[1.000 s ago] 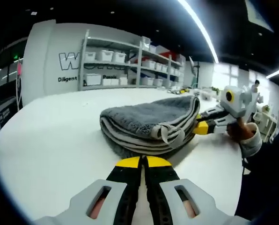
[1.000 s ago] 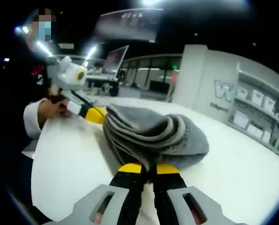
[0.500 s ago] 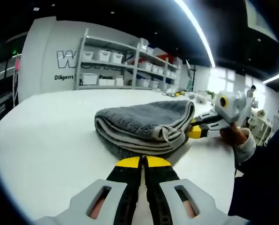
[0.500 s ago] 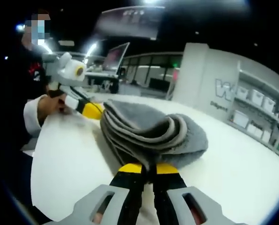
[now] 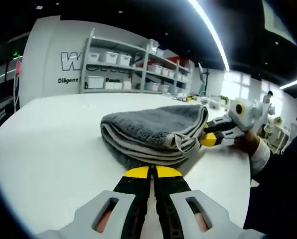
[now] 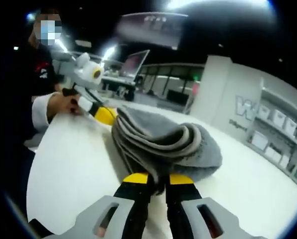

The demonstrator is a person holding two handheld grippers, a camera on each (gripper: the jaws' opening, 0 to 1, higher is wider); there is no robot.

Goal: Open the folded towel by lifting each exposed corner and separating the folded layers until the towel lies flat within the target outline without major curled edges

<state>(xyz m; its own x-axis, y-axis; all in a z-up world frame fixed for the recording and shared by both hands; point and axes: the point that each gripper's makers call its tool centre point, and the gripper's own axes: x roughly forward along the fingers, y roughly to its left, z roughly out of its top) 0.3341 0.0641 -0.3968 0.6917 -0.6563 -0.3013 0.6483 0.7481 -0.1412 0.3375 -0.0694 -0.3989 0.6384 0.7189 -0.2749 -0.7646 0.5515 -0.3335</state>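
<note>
Grey terry cloth, the folded towel [image 5: 156,130] lies on the white bench [image 5: 49,144], its stacked layers bulging upward. In the left gripper view, the left gripper [image 5: 152,172] has its yellow-tipped fingers pressed together at the towel's near edge; whether cloth is pinched between them cannot be told. In the right gripper view, the right gripper [image 6: 158,178] has its fingers clamped on the towel's folded edge. On the wall [image 5: 49,55] behind the shelving [image 5: 128,67], partial lettering reads "W" and "Diligent".
</note>
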